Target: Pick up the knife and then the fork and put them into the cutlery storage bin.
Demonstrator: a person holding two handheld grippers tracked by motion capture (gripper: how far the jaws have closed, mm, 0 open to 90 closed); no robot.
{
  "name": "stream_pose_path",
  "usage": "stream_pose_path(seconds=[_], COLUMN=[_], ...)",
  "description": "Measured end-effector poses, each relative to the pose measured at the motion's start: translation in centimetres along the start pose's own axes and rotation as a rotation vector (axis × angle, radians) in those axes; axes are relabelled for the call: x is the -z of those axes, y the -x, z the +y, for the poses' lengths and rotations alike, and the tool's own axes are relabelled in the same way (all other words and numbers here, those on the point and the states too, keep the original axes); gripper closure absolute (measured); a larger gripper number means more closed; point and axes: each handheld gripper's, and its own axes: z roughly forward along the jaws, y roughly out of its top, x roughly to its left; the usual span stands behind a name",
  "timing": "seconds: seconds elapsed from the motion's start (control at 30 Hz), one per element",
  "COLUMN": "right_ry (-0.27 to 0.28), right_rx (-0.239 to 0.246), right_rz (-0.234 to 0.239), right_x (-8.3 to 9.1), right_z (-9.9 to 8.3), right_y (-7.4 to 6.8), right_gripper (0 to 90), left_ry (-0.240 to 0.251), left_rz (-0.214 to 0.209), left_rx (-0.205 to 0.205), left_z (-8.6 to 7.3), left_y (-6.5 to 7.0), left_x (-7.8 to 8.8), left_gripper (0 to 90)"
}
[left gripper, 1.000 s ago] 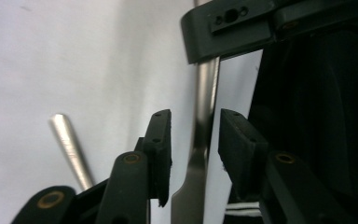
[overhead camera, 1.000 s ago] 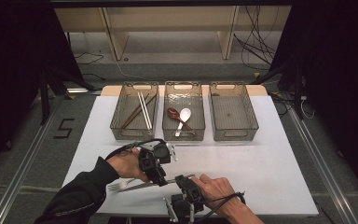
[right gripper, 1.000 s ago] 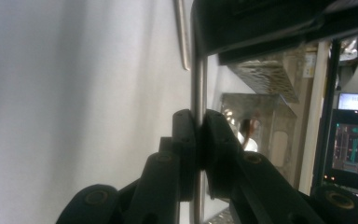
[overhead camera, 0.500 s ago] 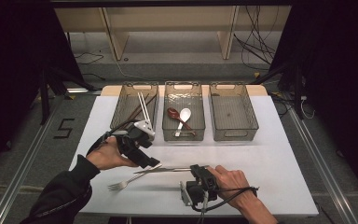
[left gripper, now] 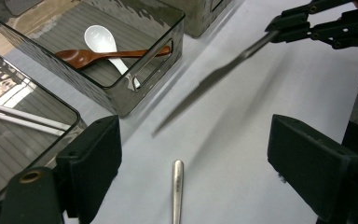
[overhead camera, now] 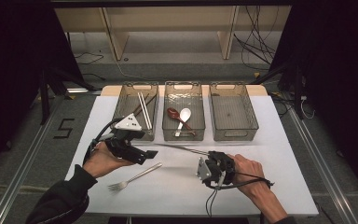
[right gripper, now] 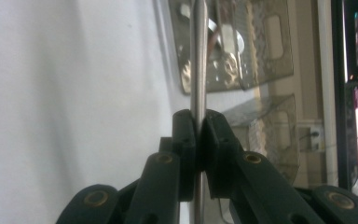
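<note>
The knife [overhead camera: 182, 149] sits just below the middle of the high view, off the white table [overhead camera: 279, 154], its handle pinched between the pressed-together jaws of the right gripper [overhead camera: 204, 170] and its blade pointing left toward the left gripper [overhead camera: 147, 155], whose jaws have just been opening and now stand spread with nothing between them. This looks like cutlery sorting, with the knife being carried: next comes a swing up to the empty bin [overhead camera: 233, 111] at upper right, judging by the chopsticks [overhead camera: 144, 109] and spoons [overhead camera: 181, 119] already binned, while the fork [overhead camera: 135, 177] waits at lower left.

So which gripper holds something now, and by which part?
The right gripper holds the knife by its handle end, jaws shut. The left gripper is open and holds nothing.
</note>
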Motion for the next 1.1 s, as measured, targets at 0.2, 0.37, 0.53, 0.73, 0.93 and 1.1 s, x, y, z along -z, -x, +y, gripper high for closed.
stream_pose_path(seconds=[0.2, 0.37, 0.53, 0.73, 0.93, 1.1], right_ry=[-0.011, -0.011, 0.026, 0.034, -0.002, -0.028], right_rx=[-0.130, -0.295, -0.484, -0.725, -0.882, -0.949], right_rz=[0.016, 0.036, 0.078, 0.139, 0.171, 0.173], right_x=[-0.1, -0.4, -0.8, -1.9, -4.2, -5.5], right_z=[-1.6, -3.3, -5.0, -7.1, -8.3, -8.6], right_y=[2.0, 3.8, 5.5, 8.3, 10.4, 11.8], right_gripper=[84.7, 84.8, 84.8, 84.8, 84.8, 84.8], left_ry=[0.060, 0.085, 0.058, 0.042, 0.026, 0.013], left_rz=[0.031, 0.027, 0.033, 0.051, 0.052, 0.054], left_rx=[0.017, 0.038, 0.025, 0.029, 0.028, 0.032], left_z=[-1.0, -1.5, -2.1, -2.6, -3.0, -3.2], left_y=[0.5, 0.7, 0.8, 0.6, 0.6, 0.7], left_x=[-0.3, -0.6, -1.3, -1.7, -1.9, -1.9], left_gripper=[16.0, 15.7, 15.5, 15.5, 15.5, 15.5])
